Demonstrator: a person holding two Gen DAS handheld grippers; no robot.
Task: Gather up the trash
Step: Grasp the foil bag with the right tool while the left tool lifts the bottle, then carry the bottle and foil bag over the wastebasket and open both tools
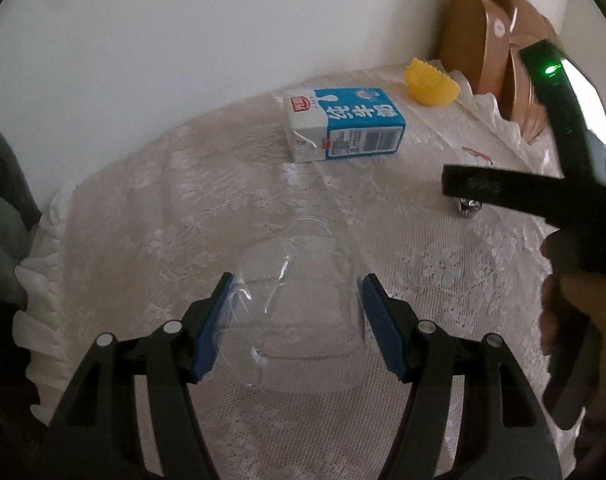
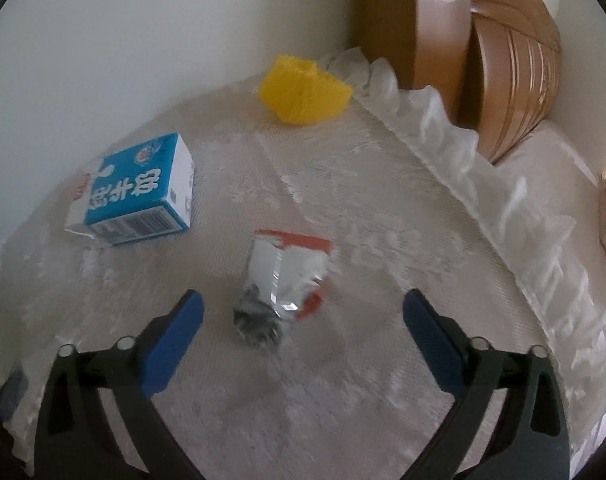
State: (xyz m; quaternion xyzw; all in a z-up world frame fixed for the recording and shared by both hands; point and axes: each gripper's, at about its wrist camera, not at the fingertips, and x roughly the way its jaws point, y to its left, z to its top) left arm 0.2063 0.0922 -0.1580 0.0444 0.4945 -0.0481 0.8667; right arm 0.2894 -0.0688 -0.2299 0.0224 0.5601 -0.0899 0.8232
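My left gripper (image 1: 297, 286) is shut on a clear plastic bottle (image 1: 299, 316), its blue pads pressed on both sides, the neck pointing away over the lace-covered table (image 1: 183, 200). A blue and white milk carton (image 1: 343, 122) lies on its side farther back; it also shows in the right wrist view (image 2: 137, 194). My right gripper (image 2: 303, 304) is open and empty, just short of a crumpled red, white and silver wrapper (image 2: 283, 280) on the cloth. A yellow crumpled wrapper (image 2: 305, 92) lies at the back; it also shows in the left wrist view (image 1: 433, 86).
A brown wooden headboard (image 2: 483, 40) stands at the back right past the frilled cloth edge (image 2: 443, 120). A white wall (image 1: 183, 40) runs behind the table. The right gripper's body (image 1: 563, 200) reaches in from the right of the left wrist view.
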